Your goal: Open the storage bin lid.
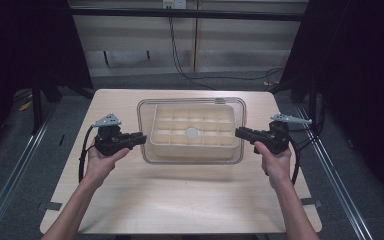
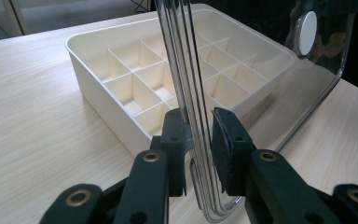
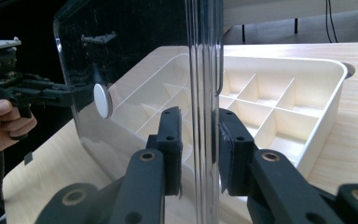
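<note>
The see-through lid [image 1: 192, 131] hung flat over the cream box [image 1: 192, 148] with many little rooms, which sat in the middle of the worktop [image 1: 180, 200]. The left gripper [image 1: 141, 140] held the lid's left edge and the right gripper [image 1: 239, 132] held its right edge. Each gripper's jaws were closed to a narrow gap with the lid's rim pinched between them.

It looked like the lid was lifted and held level, so that part of the job was done. What was left, I think, was either to set it down on the box or carry it away. The pictures could not tell me which.

The high view showed the whole lid lined up over the box, with both hands at the sides. It did not show how the jaws gripped. The left gripper view showed the rim [image 2: 191, 93] standing between the two black pads [image 2: 226, 135], and the box's rooms with nothing in them. The right gripper view showed the same pinch on the other edge, the round white knob [image 3: 103, 101] on the lid, and the other hand [image 3: 2, 122] far off.
</note>
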Demonstrator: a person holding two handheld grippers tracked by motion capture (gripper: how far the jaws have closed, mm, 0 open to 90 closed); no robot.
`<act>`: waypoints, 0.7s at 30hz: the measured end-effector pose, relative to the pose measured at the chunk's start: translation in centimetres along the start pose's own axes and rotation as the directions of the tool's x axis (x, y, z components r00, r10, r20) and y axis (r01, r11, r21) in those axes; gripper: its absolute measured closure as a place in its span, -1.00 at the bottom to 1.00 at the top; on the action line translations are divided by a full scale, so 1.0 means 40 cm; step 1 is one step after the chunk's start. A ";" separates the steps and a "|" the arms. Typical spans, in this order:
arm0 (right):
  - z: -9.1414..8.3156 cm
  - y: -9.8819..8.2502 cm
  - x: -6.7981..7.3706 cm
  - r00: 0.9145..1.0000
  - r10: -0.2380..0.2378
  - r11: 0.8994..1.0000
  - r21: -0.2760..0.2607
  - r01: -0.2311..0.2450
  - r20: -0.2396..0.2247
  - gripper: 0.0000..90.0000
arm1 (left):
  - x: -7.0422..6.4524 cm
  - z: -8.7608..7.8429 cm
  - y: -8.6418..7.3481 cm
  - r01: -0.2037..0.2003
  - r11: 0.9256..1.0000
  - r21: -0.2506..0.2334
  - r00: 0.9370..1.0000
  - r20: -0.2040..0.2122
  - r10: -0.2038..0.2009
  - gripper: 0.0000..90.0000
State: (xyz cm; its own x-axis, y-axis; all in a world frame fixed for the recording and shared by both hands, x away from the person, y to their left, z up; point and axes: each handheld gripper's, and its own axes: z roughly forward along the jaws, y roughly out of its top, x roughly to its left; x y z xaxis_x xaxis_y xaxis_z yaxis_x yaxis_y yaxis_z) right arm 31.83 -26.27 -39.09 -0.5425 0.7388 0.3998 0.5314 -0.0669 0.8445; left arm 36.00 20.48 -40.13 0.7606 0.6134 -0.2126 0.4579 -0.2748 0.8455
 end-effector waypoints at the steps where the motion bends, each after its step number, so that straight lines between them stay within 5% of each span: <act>1: 0.000 -0.002 0.000 1.000 -0.004 1.000 0.003 0.004 -0.001 0.63 | -0.002 -0.005 -0.001 -0.010 1.000 0.002 1.000 -0.001 0.010 0.68; 13: -0.009 -0.026 0.015 1.000 -0.011 0.999 0.030 0.011 -0.012 0.62 | -0.016 -0.027 -0.013 -0.005 1.000 0.016 1.000 0.015 0.004 0.69; 21: -0.038 -0.045 0.064 0.999 -0.041 0.999 0.030 0.042 -0.023 0.65 | -0.032 -0.061 -0.031 -0.015 1.000 0.009 1.000 0.027 0.015 0.69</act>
State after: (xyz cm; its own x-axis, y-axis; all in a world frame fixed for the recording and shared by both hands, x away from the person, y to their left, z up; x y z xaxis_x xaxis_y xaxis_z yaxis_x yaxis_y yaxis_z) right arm 28.52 -25.28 -39.03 -0.5791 0.7250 0.3728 0.5273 -0.0156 0.8495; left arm 33.35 21.85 -39.70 0.7793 0.5892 -0.2133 0.4509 -0.2909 0.8439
